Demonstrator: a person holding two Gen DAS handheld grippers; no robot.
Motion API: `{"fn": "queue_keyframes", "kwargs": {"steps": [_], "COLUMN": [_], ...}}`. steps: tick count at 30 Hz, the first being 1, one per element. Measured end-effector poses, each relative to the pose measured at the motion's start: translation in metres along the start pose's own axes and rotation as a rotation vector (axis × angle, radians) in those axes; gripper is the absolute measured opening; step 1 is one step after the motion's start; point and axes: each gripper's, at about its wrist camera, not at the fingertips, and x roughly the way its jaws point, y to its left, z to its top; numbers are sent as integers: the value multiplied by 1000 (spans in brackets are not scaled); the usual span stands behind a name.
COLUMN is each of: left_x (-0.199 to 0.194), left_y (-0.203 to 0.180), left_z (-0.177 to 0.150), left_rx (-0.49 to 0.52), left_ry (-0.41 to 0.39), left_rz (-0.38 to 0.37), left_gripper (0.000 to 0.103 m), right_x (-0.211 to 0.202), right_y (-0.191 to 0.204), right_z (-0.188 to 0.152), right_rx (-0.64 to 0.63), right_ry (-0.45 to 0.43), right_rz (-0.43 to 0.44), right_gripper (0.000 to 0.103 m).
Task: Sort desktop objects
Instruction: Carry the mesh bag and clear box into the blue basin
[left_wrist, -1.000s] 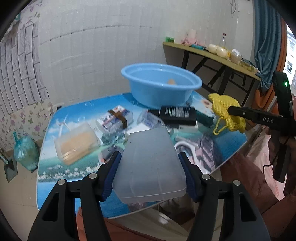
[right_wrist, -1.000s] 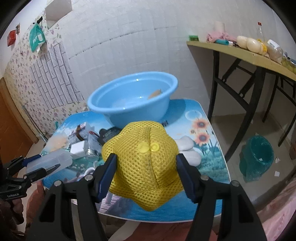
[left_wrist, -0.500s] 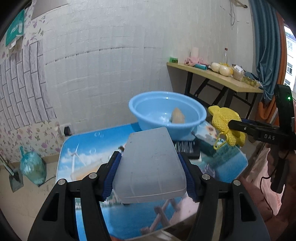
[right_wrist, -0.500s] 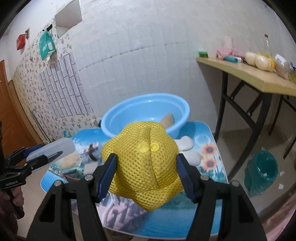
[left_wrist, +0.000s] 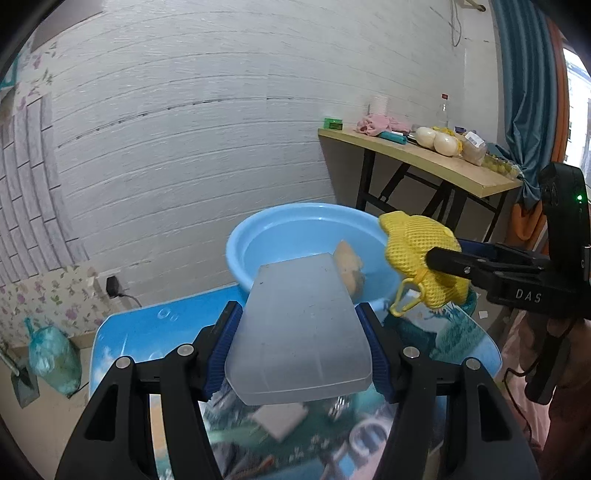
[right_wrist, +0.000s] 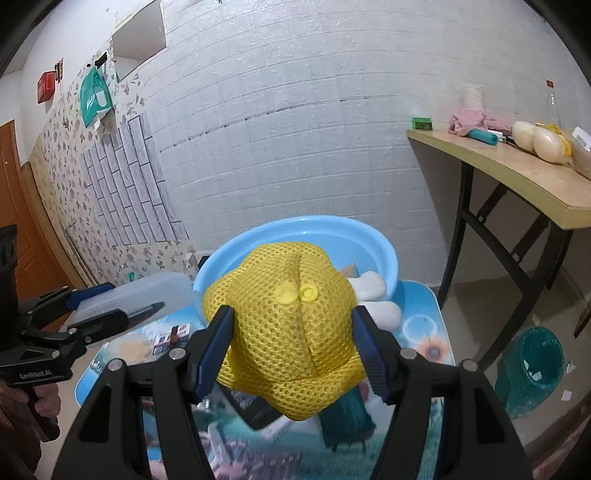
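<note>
My left gripper (left_wrist: 299, 354) is shut on a translucent plastic box (left_wrist: 301, 332) and holds it in the air in front of the blue basin (left_wrist: 280, 236). My right gripper (right_wrist: 291, 343) is shut on a yellow mesh pouch (right_wrist: 288, 332), also raised near the basin (right_wrist: 373, 243). The pouch also shows in the left wrist view (left_wrist: 417, 251), at the basin's right rim. The box also shows in the right wrist view (right_wrist: 140, 291), to the left. A tan object (left_wrist: 349, 266) lies inside the basin.
The small table (left_wrist: 147, 325) has a blue picture top with several blurred items under the grippers. White objects (right_wrist: 373, 299) lie by the basin. A wooden side table (right_wrist: 517, 173) stands at right, a teal bin (right_wrist: 535, 369) on the floor.
Both grippers have risen and moved forward toward the basin with their loads. The basin now looks nearer and the table items have dropped below the fingers.
</note>
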Motion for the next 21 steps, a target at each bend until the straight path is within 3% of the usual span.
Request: {"fn": "queue_keyframes", "kwargs": {"steps": [14,21], "left_x": [75,80], "left_y": [-11,-12], "left_z": [26,24], "left_rx": [53,58], "left_ry": [60,58], "left_rz": [-30,-17], "left_gripper": [62,63], "right_x": [54,62], "right_y": [-21,-22], "right_z": [13,14], "right_rx": [21,31], "right_ry": [18,20], "right_rz": [-17,-42], "right_gripper": [68,68]}}
